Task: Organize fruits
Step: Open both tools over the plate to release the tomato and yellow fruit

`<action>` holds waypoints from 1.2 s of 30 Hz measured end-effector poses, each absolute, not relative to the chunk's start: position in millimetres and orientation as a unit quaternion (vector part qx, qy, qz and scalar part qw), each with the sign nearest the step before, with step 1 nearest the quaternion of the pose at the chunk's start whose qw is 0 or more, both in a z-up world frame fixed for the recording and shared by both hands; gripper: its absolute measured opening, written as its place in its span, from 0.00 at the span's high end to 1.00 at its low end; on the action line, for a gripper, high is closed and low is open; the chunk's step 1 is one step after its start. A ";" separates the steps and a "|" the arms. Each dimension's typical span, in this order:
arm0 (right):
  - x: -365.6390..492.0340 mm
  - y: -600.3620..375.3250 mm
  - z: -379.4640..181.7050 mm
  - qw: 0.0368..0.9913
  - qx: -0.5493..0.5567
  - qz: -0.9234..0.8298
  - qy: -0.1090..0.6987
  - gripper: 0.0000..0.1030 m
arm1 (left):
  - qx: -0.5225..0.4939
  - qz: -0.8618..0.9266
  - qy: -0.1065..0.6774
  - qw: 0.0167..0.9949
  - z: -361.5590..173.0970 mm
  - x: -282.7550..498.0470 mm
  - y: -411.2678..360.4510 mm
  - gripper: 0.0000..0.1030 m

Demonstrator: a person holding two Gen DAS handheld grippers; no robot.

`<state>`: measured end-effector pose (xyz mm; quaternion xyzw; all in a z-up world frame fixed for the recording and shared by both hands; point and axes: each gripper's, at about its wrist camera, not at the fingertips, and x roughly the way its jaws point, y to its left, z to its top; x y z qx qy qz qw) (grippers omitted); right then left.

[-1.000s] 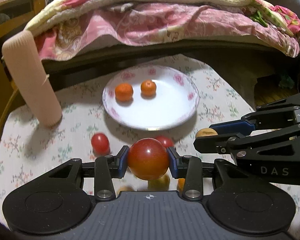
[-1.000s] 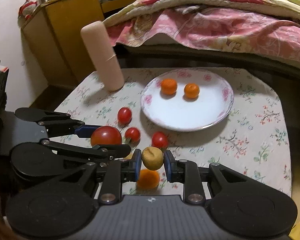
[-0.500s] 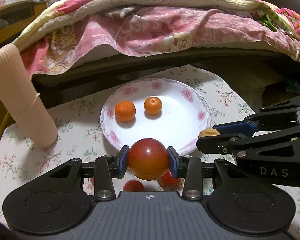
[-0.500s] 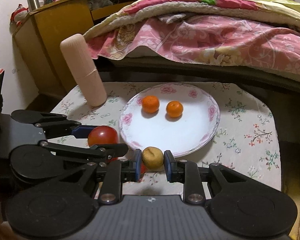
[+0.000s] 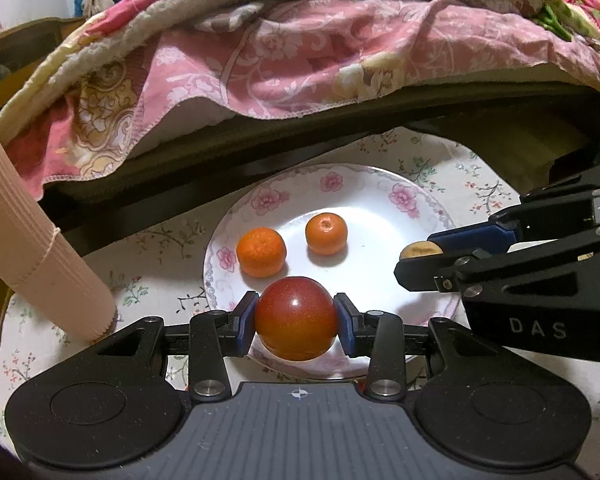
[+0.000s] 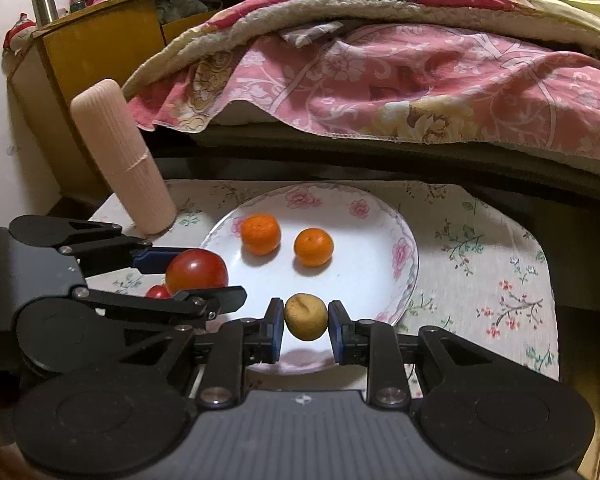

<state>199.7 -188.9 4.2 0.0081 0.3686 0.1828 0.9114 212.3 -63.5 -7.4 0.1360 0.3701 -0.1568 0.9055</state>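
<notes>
In the left wrist view, the left hand-held gripper (image 5: 296, 318) is clamped on a big red tomato (image 5: 296, 318), which hangs over the near rim of the flowered plate (image 5: 380, 216). Just ahead of it, two oranges (image 5: 261, 252) lie on the plate. At its right, the right hand-held gripper (image 5: 422, 258) holds a yellow-brown fruit (image 5: 420, 248).

In the right wrist view, the right hand-held gripper (image 6: 305, 326) is clamped on the yellow-brown fruit (image 6: 305, 317), over the near part of the plate (image 6: 400, 256). At its left, the left hand-held gripper (image 6: 192, 276) grips the tomato (image 6: 196, 270). Under that one, a small red tomato (image 6: 158, 292) lies on the worktop (image 6: 480, 272). A pink ribbed cylinder (image 6: 126, 160) stands further left.
</notes>
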 end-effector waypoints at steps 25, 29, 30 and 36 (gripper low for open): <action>205.0 -184.8 -2.4 0.912 -0.018 0.183 0.367 0.69 | 0.145 -0.145 0.364 0.908 -4.8 207.5 -57.2 0.41; 204.1 -186.2 -0.1 0.912 -0.015 0.183 0.367 0.68 | 0.142 -0.147 0.362 0.910 1.6 202.9 -52.9 0.39; 203.2 -186.3 0.5 0.912 -0.015 0.183 0.366 0.68 | 0.142 -0.147 0.361 0.910 3.2 201.3 -52.1 0.39; 192.7 -182.9 6.3 0.912 -0.016 0.192 0.363 0.68 | 0.138 -0.150 0.362 0.910 12.4 188.8 -44.5 0.36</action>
